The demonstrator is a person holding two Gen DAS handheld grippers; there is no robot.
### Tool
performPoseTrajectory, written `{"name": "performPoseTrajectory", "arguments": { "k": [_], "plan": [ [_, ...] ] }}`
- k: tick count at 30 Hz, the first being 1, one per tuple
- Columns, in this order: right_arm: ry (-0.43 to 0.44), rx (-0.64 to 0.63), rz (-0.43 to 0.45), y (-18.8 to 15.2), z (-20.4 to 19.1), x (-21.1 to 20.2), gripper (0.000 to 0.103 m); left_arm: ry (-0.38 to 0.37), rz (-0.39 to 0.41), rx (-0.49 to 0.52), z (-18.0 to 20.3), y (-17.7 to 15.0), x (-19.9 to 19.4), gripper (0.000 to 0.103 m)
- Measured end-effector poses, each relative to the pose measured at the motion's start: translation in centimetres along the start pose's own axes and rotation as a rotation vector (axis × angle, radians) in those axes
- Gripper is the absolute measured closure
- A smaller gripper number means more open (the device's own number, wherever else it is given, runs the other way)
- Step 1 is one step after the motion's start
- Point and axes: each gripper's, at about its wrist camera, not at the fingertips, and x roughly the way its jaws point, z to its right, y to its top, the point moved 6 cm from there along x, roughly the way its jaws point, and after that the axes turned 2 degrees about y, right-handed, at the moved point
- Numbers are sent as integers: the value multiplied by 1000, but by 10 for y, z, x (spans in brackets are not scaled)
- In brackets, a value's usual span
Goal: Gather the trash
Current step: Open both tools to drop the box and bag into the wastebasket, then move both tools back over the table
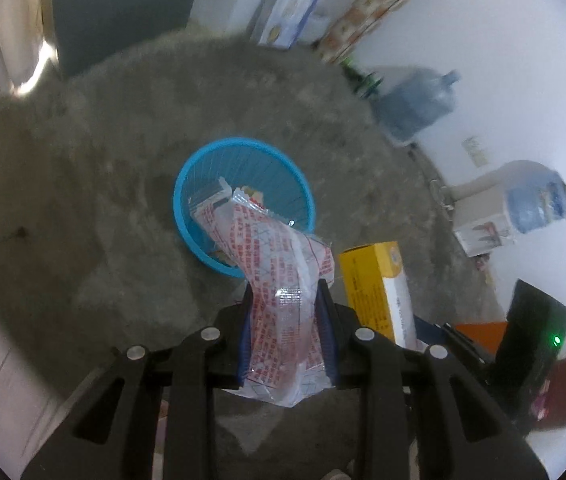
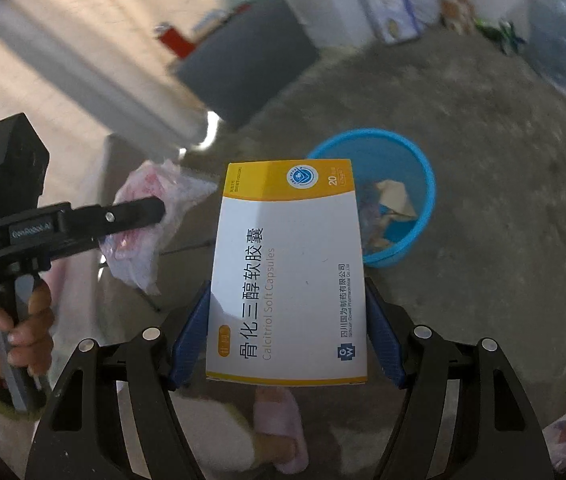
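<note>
Gripping wrapper (image 1: 283, 280) between left fingers (image 1: 325, 320) | box (image 2: 289, 272) between right fingers (image 2: 381, 332)

one blue bin (image 1: 187, 216), one wrapper (image 1: 283, 276), one box (image 2: 287, 272), two water jugs (image 1: 419, 104).

My right claw (image 2: 287, 300) grips a white and yellow medicine box (image 2: 287, 276) by its two long sides, the blue pads pressed flat against the card. Beyond the box's far right corner a blue basket (image 2: 423, 184) stands on the grey floor (image 2: 503, 240), with crumpled paper scraps (image 2: 397, 200) lying inside. Off to my left my other hand (image 2: 23, 320) holds the left claw (image 2: 155, 212), which pinches a crinkled plastic wrapper (image 2: 151, 208) printed in red. Below my claw, a pink slipper (image 2: 279, 424) shows under the box's near edge.
</note>
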Motion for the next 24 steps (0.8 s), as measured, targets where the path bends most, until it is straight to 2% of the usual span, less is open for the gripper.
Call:
{"name": "performPoseTrajectory", "arguments": {
  "k": [2, 7, 8, 10, 11, 12, 14, 16, 19, 24],
  "plan": [
    [-11, 44, -14, 15, 18, 15, 36, 12, -45, -51, -5, 19, 33, 76],
    [-63, 99, -24, 48, 45, 51, 36, 35, -85, -116, -16, 57, 81, 74],
    [-78, 104, -15, 57, 48, 58, 35, 26, -78, -133, -19, 66, 88, 68],
    [-76, 98, -2, 61, 57, 62, 35, 16, -70, -142, -21, 78, 99, 49],
    [-74, 96, 1, 64, 57, 67, 33, 28, -68, -143, -25, 79, 102, 33],
    [-91, 98, -1, 66, 61, 74, 31, 61, -61, -150, -32, 79, 104, 24],
    [-138, 92, -14, 67, 65, 87, 26, 91, -33, -184, -44, 79, 108, 21],
    [-177, 103, -16, 64, 75, 94, 25, 80, -35, -228, -53, 78, 111, 20],
    [-163, 144, -10, 55, 83, 92, 25, 59, -37, -286, -64, 74, 104, 20],
    [-152, 180, 19, 43, 93, 67, 25, 43, 3, -260, -52, 74, 80, 20]
  ]
}}
